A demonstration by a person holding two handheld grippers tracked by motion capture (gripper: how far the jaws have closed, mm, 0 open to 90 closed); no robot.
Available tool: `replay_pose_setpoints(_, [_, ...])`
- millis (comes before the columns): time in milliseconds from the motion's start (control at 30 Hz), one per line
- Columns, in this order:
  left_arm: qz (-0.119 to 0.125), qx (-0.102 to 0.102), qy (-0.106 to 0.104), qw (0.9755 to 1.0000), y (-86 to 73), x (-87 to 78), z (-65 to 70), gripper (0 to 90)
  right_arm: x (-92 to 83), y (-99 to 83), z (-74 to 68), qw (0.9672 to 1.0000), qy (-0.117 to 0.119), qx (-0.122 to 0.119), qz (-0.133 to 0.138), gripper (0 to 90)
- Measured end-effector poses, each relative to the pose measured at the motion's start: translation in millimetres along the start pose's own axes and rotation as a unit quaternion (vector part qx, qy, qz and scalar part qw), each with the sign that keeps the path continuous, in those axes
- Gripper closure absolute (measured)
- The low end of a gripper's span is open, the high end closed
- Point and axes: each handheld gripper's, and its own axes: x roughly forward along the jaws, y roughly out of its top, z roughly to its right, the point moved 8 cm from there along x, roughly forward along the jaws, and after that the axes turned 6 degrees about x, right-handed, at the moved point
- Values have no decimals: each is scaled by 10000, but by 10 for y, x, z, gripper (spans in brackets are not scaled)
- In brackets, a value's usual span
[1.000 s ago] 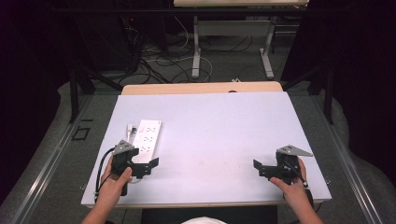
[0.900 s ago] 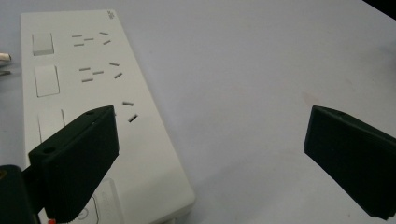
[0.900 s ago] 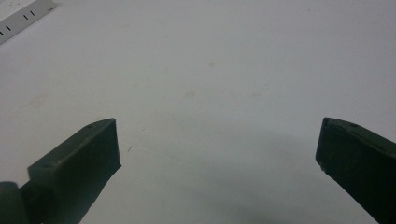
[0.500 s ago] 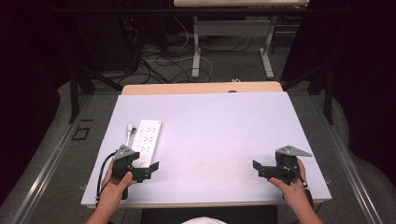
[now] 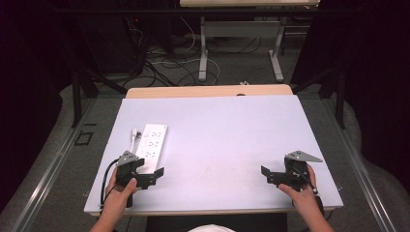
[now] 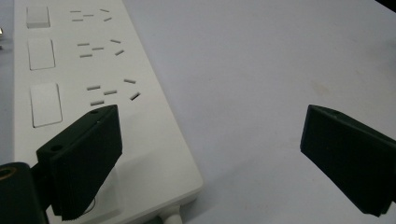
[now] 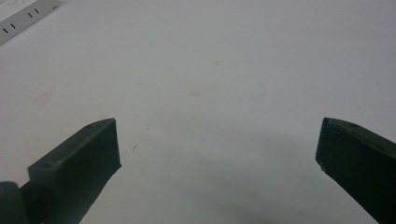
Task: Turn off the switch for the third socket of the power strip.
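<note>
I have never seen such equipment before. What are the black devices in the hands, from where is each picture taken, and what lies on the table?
There is no robot here. A person sits at the table and holds a hand tool in each hand: the left gripper and the right gripper. Each has two black jaws that can pinch things.

The high view comes from a fixed camera above, looking down on the table. The other two pictures come from small cameras riding on the grippers, looking along their jaws.

On the table lies a white power strip, just ahead of the left gripper, with a small white plug beside it. In both gripper views the jaws stand wide apart, and nothing is held.
</note>
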Motion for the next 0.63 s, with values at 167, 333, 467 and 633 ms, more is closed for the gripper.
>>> replay_pose_setpoints(167, [-18, 19, -17, 10000, -3, 23, 9, 60, -7, 0, 18, 10000, -17, -33, 8, 0])
replay_pose_setpoints(333, [-33, 21, 0, 10000, 0, 19, -2, 63, -16, 3, 22, 10000, -12, 29, 33, 0])
replay_pose_setpoints(467, [-28, 11, 11, 10000, 4, 22, -13, 67, -14, -3, 34, 10000, -22, 53, 9, 0])
replay_pose_setpoints(633, [1, -7, 26, 10000, 16, 29, -21, 70, -19, -6, 52, 10000, -26, 6, 24, 0])
